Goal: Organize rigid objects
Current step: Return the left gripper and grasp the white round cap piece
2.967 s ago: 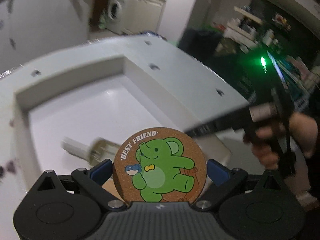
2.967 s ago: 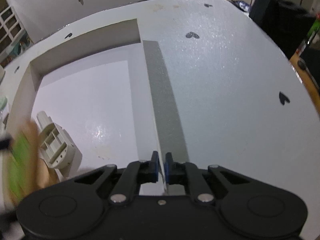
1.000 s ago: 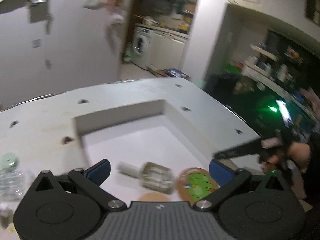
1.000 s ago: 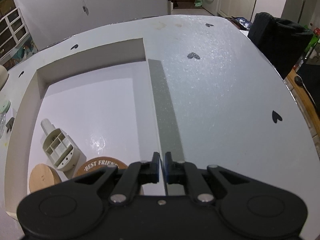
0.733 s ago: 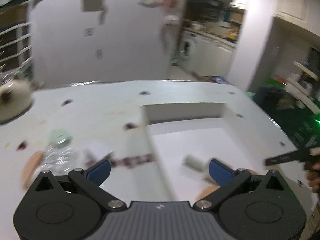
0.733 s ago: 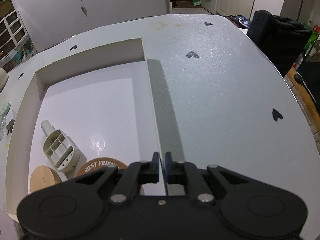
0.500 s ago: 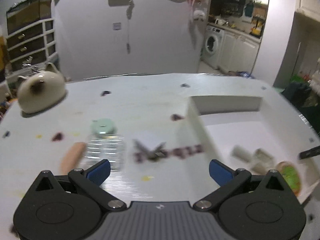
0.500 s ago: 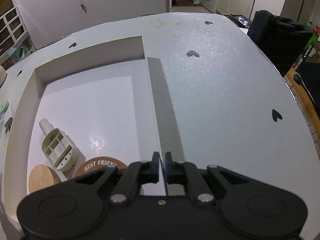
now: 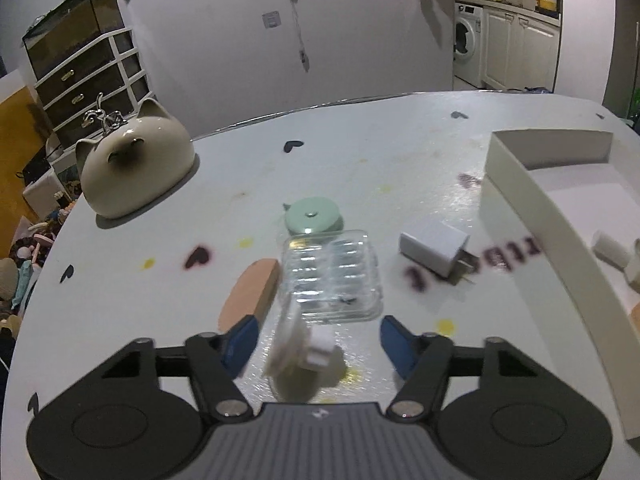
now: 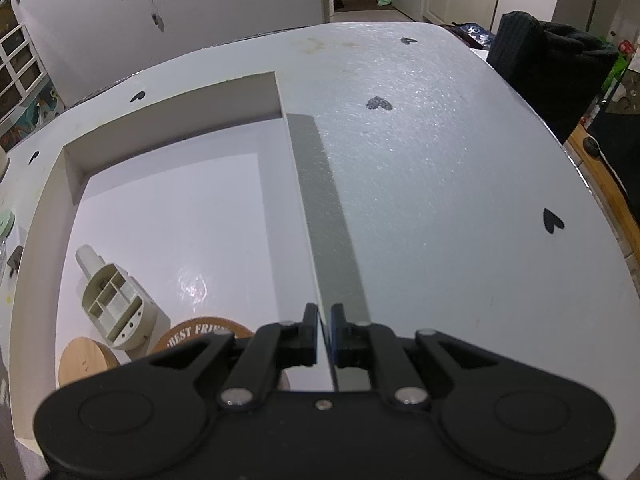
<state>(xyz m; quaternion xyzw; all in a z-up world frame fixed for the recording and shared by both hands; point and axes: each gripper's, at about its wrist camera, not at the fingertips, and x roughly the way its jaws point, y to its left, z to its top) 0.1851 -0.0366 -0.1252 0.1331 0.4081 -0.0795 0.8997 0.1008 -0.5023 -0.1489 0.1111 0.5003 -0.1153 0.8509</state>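
Blur hides the small white thing point(image 9: 306, 354) between your left hand-held gripper point(image 9: 318, 344)'s closing, not yet touching jaws. Your right hand-held gripper point(image 10: 325, 330) pinches the box wall point(image 10: 308, 240); inside lie two coasters point(image 10: 86, 362), half hidden.

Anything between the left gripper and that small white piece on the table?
Nothing visible. The white piece sits between the left gripper's jaws, which have just been closing; the clear tray lies beyond it.
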